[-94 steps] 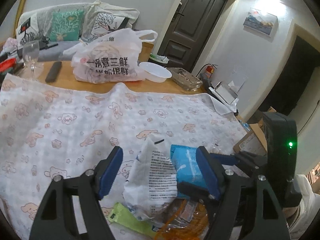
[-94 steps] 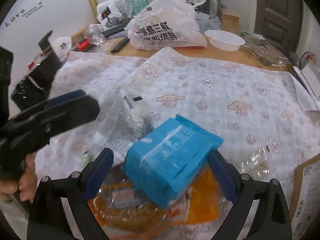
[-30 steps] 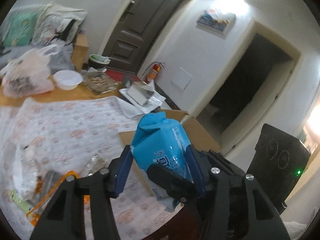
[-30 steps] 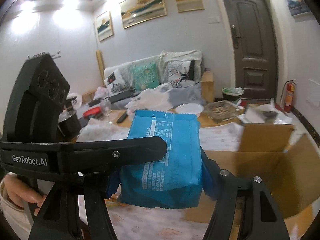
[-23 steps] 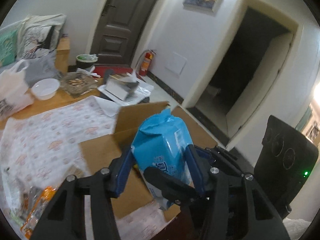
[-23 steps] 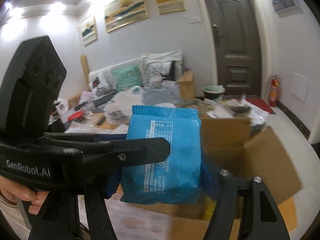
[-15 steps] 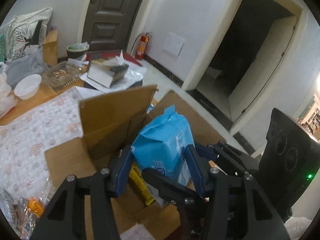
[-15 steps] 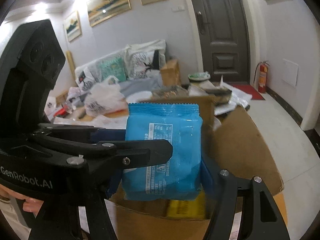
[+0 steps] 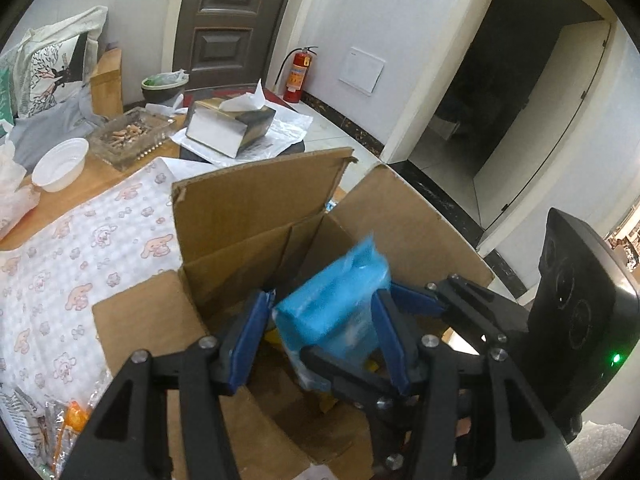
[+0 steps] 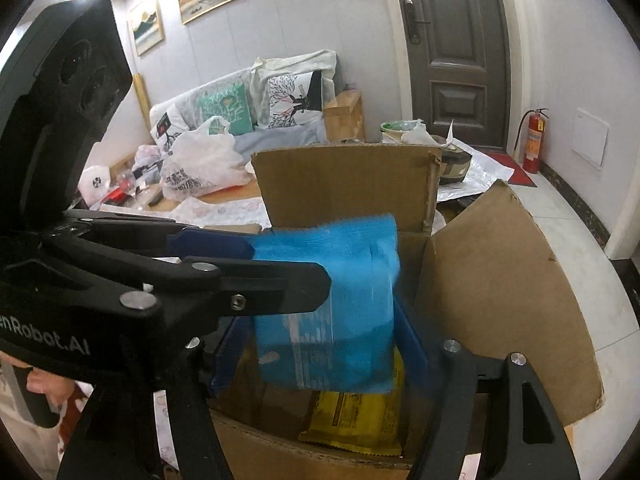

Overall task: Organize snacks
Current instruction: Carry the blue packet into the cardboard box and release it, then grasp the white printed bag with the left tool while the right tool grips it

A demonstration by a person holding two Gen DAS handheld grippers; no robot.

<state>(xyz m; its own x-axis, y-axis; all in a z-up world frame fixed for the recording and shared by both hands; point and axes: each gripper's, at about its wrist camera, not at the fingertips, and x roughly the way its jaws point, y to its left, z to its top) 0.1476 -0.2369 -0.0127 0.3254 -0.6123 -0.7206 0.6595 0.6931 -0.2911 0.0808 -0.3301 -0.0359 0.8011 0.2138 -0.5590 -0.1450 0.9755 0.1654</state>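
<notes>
A blue snack packet (image 9: 336, 304) is blurred and tilted between the pads of both grippers, over the open cardboard box (image 9: 248, 216). My left gripper (image 9: 320, 336) has its jaws spread, with a gap showing on the packet's left side. My right gripper (image 10: 320, 344) also stands spread around the packet (image 10: 332, 300), which looks loose and dropping. A yellow packet (image 10: 360, 420) lies in the bottom of the box (image 10: 500, 280). More snack packets (image 9: 52, 420) lie on the patterned cloth (image 9: 60, 248) at the lower left.
The box flaps stand up at the back and right. Behind on the wooden table are a white bowl (image 9: 60, 164), a glass dish (image 9: 128, 140) and a tissue box (image 9: 232, 128). A white plastic bag (image 10: 200, 168) sits further left. Tiled floor and a doorway lie to the right.
Both grippers carried the blue packet from the cloth over to the box and lowered it. The jaws have spread and the packet now tilts and blurs as it slips down.
</notes>
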